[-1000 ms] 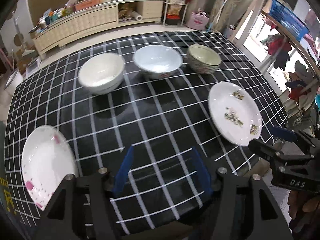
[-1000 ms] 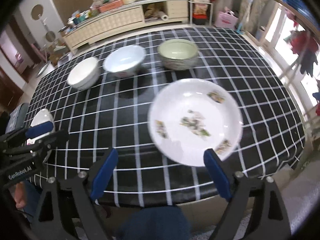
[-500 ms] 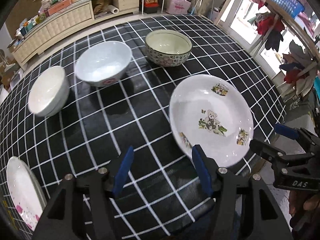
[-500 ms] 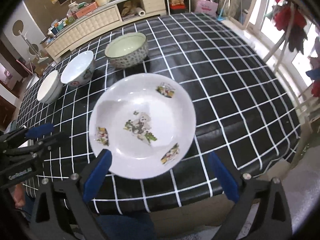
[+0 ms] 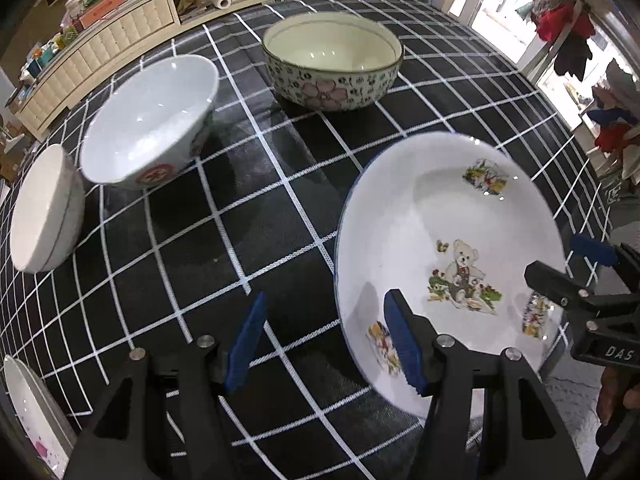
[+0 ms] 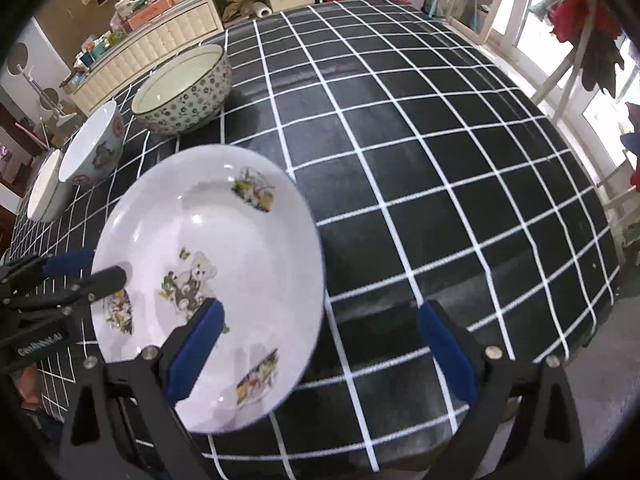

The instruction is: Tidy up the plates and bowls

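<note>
Bench (image 5: pixel 280 208): a broad top under a black cloth with a white grid carried all the crockery, with a cream sideboard (image 5: pixel 120 44) against the wall beyond it.

Bear plate (image 5: pixel 448 216): a white plate printed with a teddy bear and small flower patches lay flat near the bench's front edge, between the two hand-held grippers.

Floral bowl (image 5: pixel 332 64): a deep bowl with a speckled outside and one pink blossom stood upright behind the bear plate, well apart from it.

White bowl (image 5: pixel 152 120): a bowl with a red mark on its side stood just left of the floral bowl.

Plain bowl (image 5: pixel 44 216): a smaller white bowl stood farther left, close beside the white bowl; whether the two touched could not be told.

Pink-flecked plate (image 5: pixel 28 412): only a sliver showed at the far left edge of the left wrist view.

Right hand-held gripper (image 6: pixel 320 344): its blue pads stood very wide, having just opened further, with nothing gripped; the left pad hung over the plate's near part, the right over bare cloth.

Left hand-held gripper (image 5: pixel 324 340): its jaws stood about half open and held nothing; the right pad sat over the plate's left rim, the other over cloth. Whether either pad touched the plate could not be told.
</note>
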`<state>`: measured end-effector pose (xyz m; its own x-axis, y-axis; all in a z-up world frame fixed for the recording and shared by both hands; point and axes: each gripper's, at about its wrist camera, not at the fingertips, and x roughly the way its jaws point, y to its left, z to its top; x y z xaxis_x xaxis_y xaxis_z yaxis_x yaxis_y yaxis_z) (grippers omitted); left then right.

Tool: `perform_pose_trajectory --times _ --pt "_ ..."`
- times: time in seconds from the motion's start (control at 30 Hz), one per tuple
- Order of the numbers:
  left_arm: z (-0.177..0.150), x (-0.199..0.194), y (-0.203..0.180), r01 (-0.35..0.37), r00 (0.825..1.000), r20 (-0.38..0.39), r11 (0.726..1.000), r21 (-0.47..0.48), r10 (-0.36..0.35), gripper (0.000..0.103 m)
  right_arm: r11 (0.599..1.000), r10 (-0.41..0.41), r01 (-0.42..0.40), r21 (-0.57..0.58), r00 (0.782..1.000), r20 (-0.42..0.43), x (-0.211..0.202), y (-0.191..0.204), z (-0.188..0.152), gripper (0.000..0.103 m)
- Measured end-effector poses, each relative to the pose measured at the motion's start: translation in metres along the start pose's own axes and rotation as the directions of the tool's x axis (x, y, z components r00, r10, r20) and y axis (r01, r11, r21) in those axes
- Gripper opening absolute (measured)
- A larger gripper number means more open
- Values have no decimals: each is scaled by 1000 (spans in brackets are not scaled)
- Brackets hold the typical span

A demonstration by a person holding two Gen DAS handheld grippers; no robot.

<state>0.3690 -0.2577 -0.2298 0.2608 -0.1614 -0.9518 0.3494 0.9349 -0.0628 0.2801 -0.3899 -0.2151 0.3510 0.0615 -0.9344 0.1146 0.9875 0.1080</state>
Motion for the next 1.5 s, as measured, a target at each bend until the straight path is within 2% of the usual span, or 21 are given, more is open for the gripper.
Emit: perform_pose_trajectory --times 0.2,0.27,0.33,0.4,0.47,0.53,0.57,0.63,0.77,0.83,0.9,1.1,1.33,1.5 --pt "3 9 -3 13 1000 -2 1000 6 -13 59 1000 19 -19 -6 1000 -4 5 -4 3 97" --pt "4 10 -2 14 1000 -1 1000 1 -14 59 1000 24 -24 -9 1000 -9 7 -3 4 89" --pt "4 12 -4 20 1000 4 1000 5 -20 59 999 35 -35 -19 999 -22 9 -2 3 77" --pt "5 14 -4 57 998 0 998 -1 -57 59 998 23 -23 -50 1000 -8 8 2 2 66" --pt "5 14 -5 53 999 9 999 3 -53 59 998 12 -12 -68 1000 2 7 6 2 56" --pt "3 13 -8 61 998 15 998 12 -61 52 996 45 -45 -75 999 -1 5 7 1 39" --pt "2 12 -11 69 997 15 997 20 -69 48 996 58 -58 -72 998 -3 5 8 0 38" --pt "3 11 -17 87 996 12 995 44 -88 35 996 52 -51 -72 999 5 4 8 -2 37" --pt "3 10 -19 82 996 21 996 39 -83 34 997 54 -53 -52 998 11 2 5 -2 30" --pt "3 9 -17 71 997 31 997 29 -72 27 998 38 -37 -57 999 9 1 5 -1 28" --pt "1 7 -15 73 997 26 997 28 -74 27 996 23 -22 -82 1000 11 -1 9 -2 27" --pt "-14 -3 7 89 996 28 996 -14 -88 24 993 61 -62 -98 998 -9 -6 23 -1 23" --pt "-36 -33 41 55 997 57 997 -45 -52 24 987 90 -93 -134 996 -22 -19 62 -3 23" --pt "-61 -62 81 50 995 94 994 -96 -41 24 978 97 -98 -186 995 -13 -33 105 -6 23"
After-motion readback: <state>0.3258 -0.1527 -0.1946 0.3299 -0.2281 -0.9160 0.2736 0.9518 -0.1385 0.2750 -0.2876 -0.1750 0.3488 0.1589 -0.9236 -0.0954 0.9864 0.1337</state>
